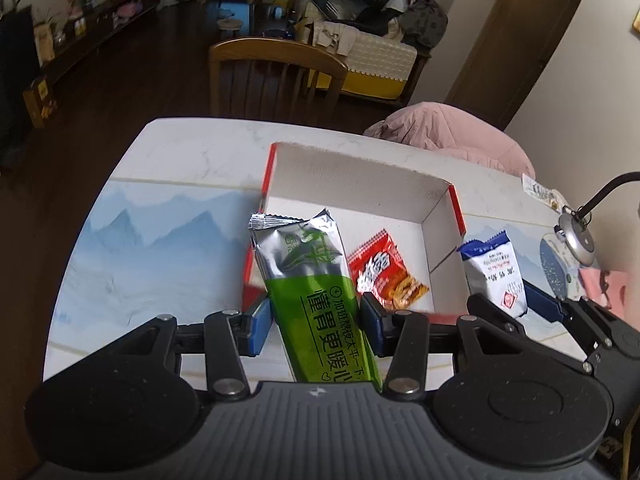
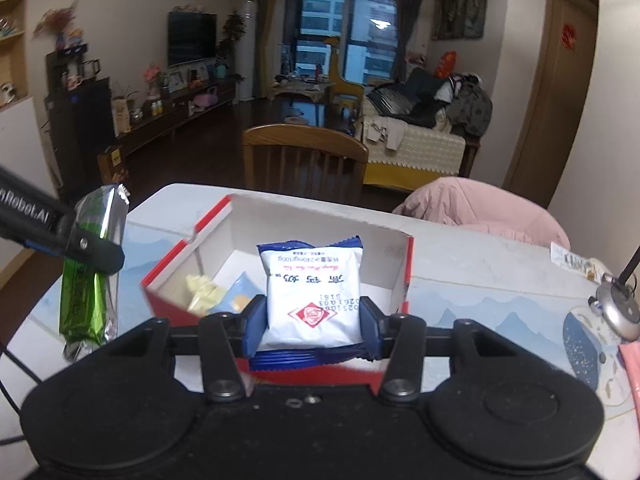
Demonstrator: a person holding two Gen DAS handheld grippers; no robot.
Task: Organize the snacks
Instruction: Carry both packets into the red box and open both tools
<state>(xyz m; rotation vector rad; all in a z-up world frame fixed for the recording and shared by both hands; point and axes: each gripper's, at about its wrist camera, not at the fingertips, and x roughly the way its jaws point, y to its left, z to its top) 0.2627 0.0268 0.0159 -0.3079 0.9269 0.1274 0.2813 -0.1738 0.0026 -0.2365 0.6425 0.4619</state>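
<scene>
Left tongs (image 1: 316,320) clamp a long green-and-silver foil packet (image 1: 316,300), held above the near edge of the red-and-white box (image 1: 436,216). Right tongs (image 2: 312,320) pinch a white-and-blue pouch (image 2: 312,296) over the same box. Inside: a red crinkly sachet (image 1: 384,268), a pale yellow wrapper (image 2: 202,290), a light blue packet (image 2: 238,298). Box is open-topped cardboard on the marble-patterned surface (image 1: 180,152).
</scene>
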